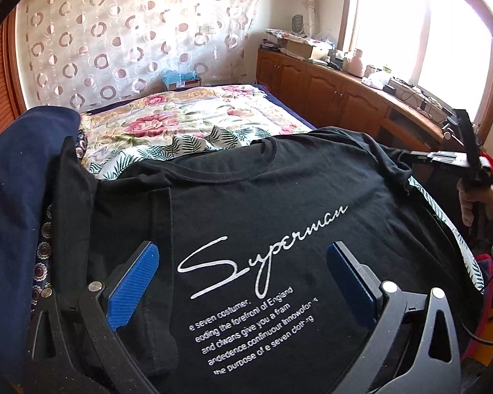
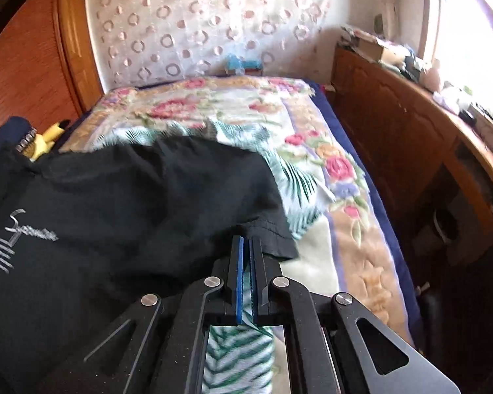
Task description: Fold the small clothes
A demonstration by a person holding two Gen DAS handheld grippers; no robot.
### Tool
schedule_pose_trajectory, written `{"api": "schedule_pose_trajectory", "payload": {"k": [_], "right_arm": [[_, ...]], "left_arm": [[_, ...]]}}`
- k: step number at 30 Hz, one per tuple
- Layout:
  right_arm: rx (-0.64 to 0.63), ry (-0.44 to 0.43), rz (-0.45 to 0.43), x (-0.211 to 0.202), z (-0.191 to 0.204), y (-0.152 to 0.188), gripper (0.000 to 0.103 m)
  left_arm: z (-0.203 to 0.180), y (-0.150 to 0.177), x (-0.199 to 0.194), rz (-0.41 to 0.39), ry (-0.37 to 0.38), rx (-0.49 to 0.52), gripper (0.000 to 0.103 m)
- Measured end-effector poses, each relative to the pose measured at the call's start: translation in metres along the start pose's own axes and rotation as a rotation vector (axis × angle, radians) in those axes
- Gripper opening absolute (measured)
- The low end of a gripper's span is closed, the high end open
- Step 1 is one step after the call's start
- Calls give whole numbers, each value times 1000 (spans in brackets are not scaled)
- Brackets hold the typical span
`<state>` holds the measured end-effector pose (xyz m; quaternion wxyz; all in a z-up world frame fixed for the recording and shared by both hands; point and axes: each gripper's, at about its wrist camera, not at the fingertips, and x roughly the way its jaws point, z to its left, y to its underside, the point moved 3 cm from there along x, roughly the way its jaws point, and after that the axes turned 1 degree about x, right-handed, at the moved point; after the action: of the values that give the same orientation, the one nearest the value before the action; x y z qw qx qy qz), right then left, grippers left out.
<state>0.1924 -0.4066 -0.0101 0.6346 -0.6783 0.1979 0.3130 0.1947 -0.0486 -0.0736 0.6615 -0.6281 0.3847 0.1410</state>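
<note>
A black T-shirt (image 1: 279, 190) with white "Superman" script lies front up on the bed, its left sleeve folded inward. My left gripper (image 1: 243, 262) is open, its blue pads hovering over the print, holding nothing. My right gripper (image 2: 246, 246) is shut on the shirt's right sleeve (image 2: 266, 233), lifted a little; in the left wrist view it shows at the shirt's right edge (image 1: 420, 159). The shirt (image 2: 131, 197) fills the left of the right wrist view. The shirt's bottom hem is out of view.
A leaf-print cloth (image 2: 289, 177) lies under the shirt on a floral bedspread (image 1: 187, 115). A navy garment (image 1: 13, 180) is piled at the left. Wooden cabinets (image 1: 328, 95) with clutter run along the right under a window. A patterned curtain (image 1: 131, 32) hangs behind.
</note>
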Motion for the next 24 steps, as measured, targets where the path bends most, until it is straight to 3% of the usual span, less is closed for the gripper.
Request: {"api": "schedule_pose_trajectory", "payload": {"k": [8,14,15,16,18,24], "right_arm": [[-163,-161,-90,-32,90,-40,3],[-240,-323,-85,-27,160,-54,4],[-247,-323,-85,-26,163,-55,11],[-252,-304,-86,-24,165,-55,27],[-233,-284,-87,-15,157,-59,39],[-173,-229,-26,-12,129,-34,39]], "left_arm": [[10,1,-8,-16,-19,-27,103],[14,2,-12,-23,-28,-38,103],[14,3,-11,-22,-29,-40,103],[14,4,-11,-21,-28,-41,103],[14,4,-12,-19,-29,-38,103],[15,4,-10,-17,-25,-45,103]]}}
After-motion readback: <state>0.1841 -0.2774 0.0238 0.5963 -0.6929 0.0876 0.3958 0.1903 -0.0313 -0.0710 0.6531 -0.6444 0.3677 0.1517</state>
